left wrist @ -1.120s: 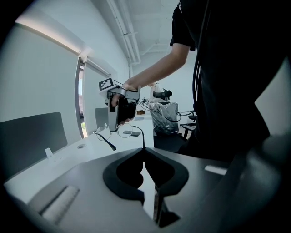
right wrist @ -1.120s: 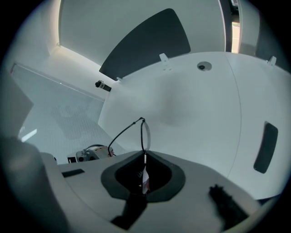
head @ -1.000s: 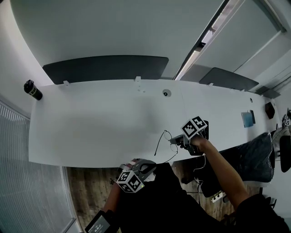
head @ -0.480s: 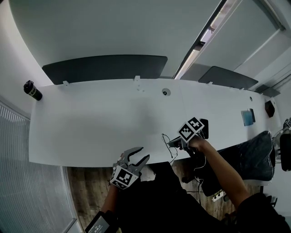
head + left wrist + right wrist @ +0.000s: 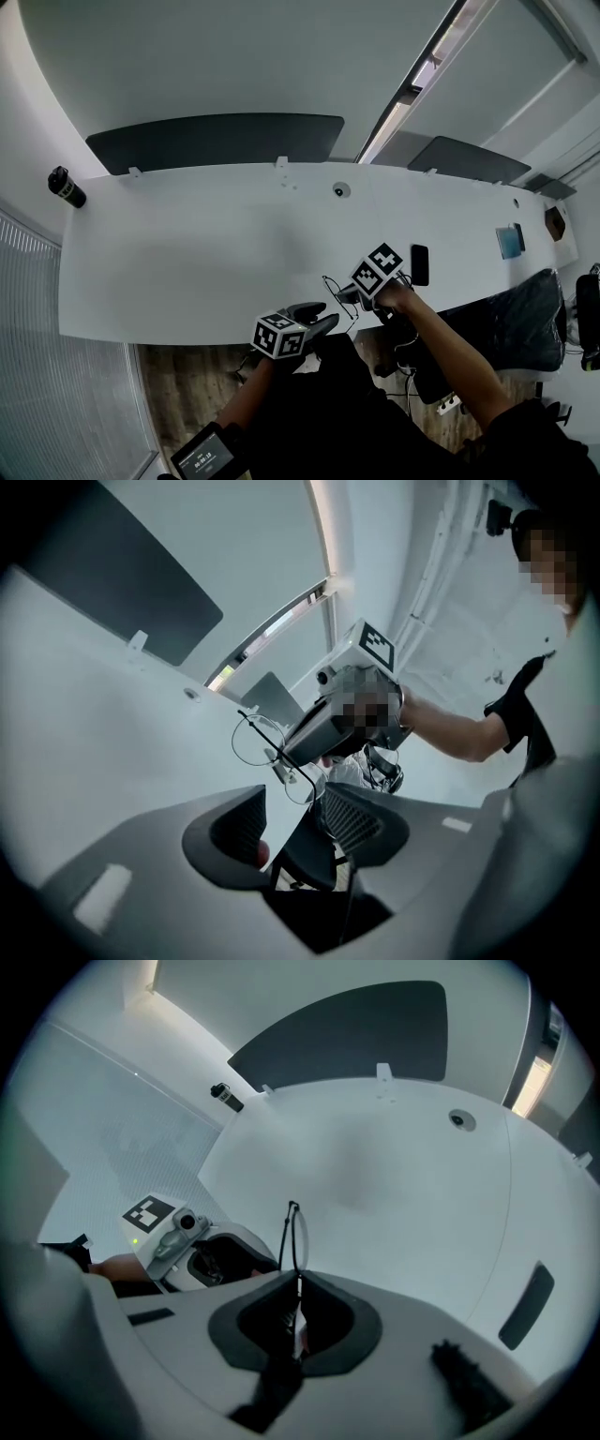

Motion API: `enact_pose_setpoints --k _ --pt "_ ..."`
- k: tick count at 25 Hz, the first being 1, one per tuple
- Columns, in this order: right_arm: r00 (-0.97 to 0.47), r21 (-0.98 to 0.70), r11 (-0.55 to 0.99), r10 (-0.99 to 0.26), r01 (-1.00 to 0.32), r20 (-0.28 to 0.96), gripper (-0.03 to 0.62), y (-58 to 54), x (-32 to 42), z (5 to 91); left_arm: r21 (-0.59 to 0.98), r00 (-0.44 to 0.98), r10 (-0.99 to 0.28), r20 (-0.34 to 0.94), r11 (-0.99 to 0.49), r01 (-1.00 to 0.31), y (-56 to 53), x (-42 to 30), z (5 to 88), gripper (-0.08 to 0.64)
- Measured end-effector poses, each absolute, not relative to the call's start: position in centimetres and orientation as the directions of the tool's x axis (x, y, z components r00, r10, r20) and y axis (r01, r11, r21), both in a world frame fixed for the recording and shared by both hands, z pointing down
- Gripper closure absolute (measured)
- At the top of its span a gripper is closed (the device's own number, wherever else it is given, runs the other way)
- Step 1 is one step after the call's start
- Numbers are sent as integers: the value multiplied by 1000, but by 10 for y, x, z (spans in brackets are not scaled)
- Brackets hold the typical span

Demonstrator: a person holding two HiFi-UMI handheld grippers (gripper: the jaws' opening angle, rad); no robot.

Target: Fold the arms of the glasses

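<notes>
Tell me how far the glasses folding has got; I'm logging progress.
Done, apparently: one arm seems to lie folded across the lenses of the glasses. In hand: the right gripper is shut on the glasses; the left gripper has just been opening, with nothing between its jaws. Left: possibly the other side, whose fold I cannot tell.
</notes>
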State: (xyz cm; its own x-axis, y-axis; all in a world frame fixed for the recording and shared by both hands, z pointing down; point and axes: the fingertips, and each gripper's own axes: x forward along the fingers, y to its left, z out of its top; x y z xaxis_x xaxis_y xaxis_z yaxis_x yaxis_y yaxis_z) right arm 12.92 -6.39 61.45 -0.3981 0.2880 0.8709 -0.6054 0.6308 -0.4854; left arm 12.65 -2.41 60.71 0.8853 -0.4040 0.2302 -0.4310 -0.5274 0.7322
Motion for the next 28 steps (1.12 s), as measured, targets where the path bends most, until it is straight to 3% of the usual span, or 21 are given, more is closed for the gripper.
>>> enact_pose_setpoints --k 4,11,17,19,28 --pt "-398 -477 641 277 -602 875 574 -64 125 614 780 871 -447 205 -463 -421 -35 120 603 378" --pt "-391 -465 666 273 -583 879 574 -60 112 615 846 894 -412 176 -401 -352 -38 127 600 403" --pt "-381 -446 701 262 -556 887 574 -61 102 609 858 896 -406 179 -381 -344 -39 125 605 467" --pt "-354 -412 732 246 -542 902 574 -63 104 609 860 902 -397 171 -387 -334 -37 126 604 517" --pt "-316 -386 788 255 -480 914 574 -61 104 605 889 919 -367 144 -360 -283 -29 121 602 532"
